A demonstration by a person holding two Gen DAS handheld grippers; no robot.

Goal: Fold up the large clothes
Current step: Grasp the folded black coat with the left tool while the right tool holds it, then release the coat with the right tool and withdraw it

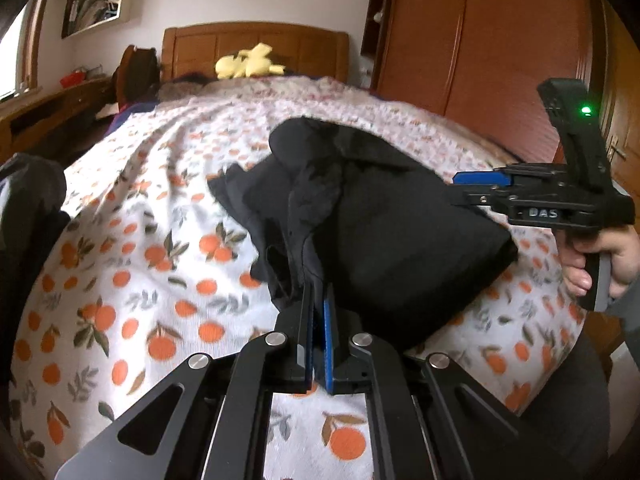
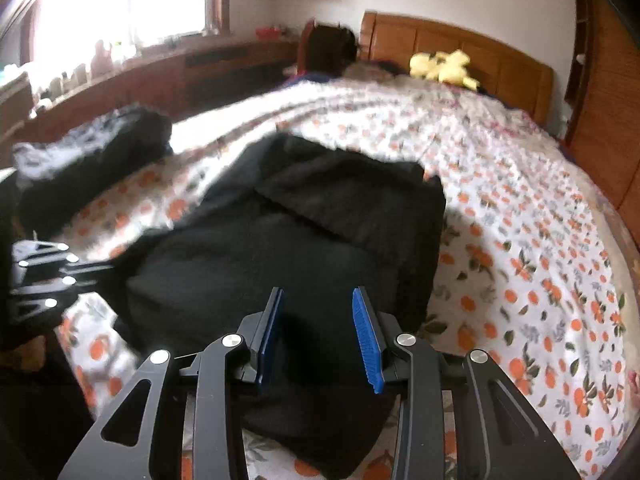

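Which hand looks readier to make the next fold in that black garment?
Probably the left gripper: its jaws are already clamped on an edge of the black garment. The right gripper has open jaws above the cloth and holds nothing.

both hand-held grippers are matte black metal linkages with round silver pivot screws, cut-out arms and ribbed blue pads. the left hand-held gripper (image 1: 319, 300) shows 4 screws. the right hand-held gripper (image 2: 318, 300) bears white lettering and a green light; a grey sleeve (image 1: 630, 304) shows behind its handle.
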